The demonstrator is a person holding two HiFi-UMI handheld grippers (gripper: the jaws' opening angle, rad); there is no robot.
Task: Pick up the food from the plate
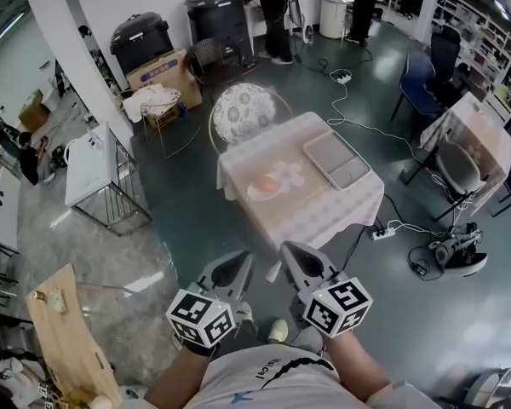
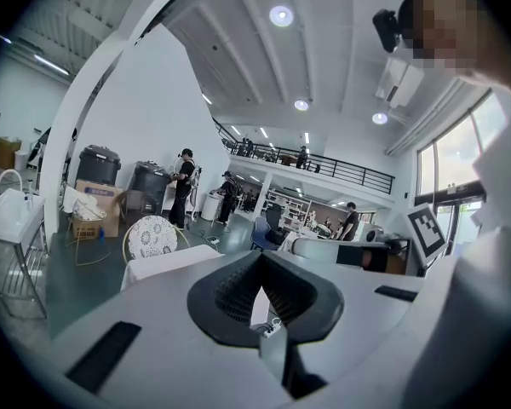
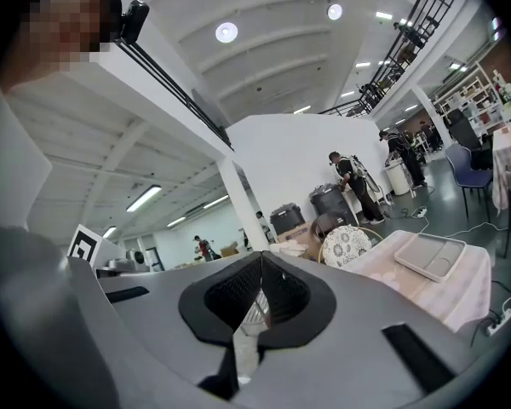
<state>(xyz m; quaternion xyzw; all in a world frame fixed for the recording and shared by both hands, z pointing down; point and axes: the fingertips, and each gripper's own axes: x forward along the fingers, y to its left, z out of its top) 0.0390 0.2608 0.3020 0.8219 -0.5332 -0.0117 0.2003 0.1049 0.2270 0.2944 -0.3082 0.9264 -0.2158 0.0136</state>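
Note:
A small table under a white cloth [image 1: 324,207] stands ahead of me in the head view. On it lies a white plate [image 1: 257,193] with an orange piece of food [image 1: 265,183] and pale round pieces [image 1: 291,175] beside it. My left gripper [image 1: 241,258] and right gripper [image 1: 288,250] are side by side close to my body, well short of the table. Both point towards it, and both have their jaws together with nothing held. In the left gripper view the left gripper [image 2: 261,255] is shut. The right gripper [image 3: 261,254] looks the same in its own view.
A grey tray [image 1: 336,160] sits on the table's right half. A patterned round-backed chair [image 1: 243,109] stands behind the table. A wire cart [image 1: 98,173] is at the left. A power strip with cables [image 1: 381,233] lies right of the table. A wooden board [image 1: 64,331] is at the lower left.

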